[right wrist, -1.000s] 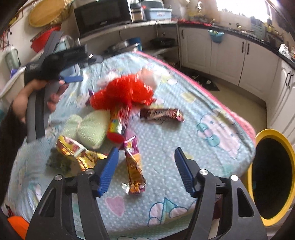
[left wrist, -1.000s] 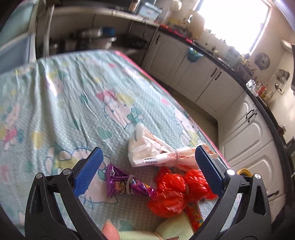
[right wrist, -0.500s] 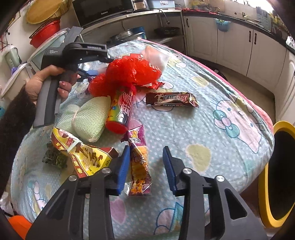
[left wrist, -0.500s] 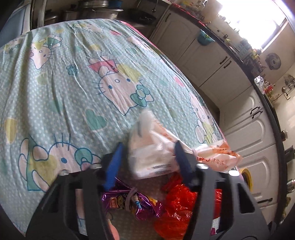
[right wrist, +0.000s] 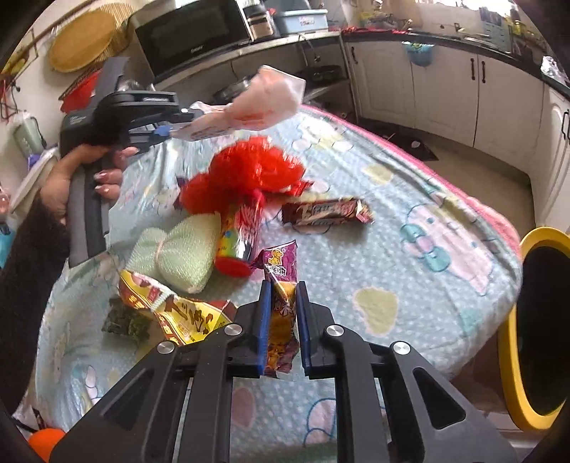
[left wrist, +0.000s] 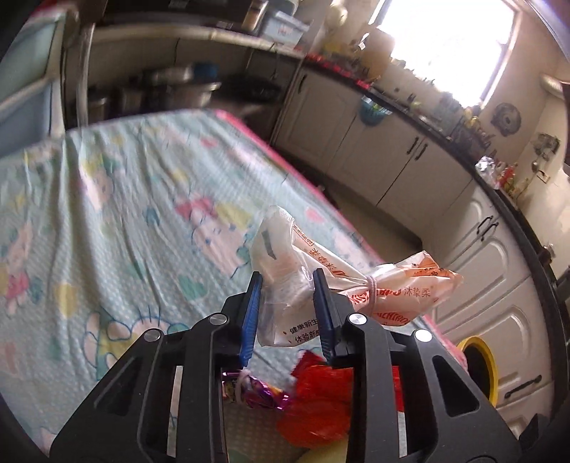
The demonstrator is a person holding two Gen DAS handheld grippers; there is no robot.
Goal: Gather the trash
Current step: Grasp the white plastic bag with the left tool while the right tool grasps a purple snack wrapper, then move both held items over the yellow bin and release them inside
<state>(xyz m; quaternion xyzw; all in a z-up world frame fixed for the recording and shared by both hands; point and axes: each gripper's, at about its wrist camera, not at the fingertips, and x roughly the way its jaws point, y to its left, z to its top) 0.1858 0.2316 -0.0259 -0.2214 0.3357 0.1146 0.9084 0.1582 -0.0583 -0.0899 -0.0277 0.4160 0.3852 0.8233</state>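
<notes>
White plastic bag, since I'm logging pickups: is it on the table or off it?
Off it. The left gripper, jaws closing, holds the white plastic bag in the air above the red trash.

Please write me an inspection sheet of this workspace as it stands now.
Surface: table under a pale blue cartoon-print cloth, pink-edged.
Job's things: white-and-orange tied plastic bag lifted clear of the cloth; purple-and-orange snack wrapper; brown chocolate bar wrapper; red crinkled plastic bag; yellow-and-red snack packet; red-capped printed tube; yellow-rimmed black bin beside the table.
Clutter: pale green knitted cloth.
Grippers: left gripper jaws closing, pinching the tied bag; right gripper jaws closing on the purple wrapper.
Cables: nothing seen on the table.
Surroundings: white kitchen cabinets, black microwave.
</notes>
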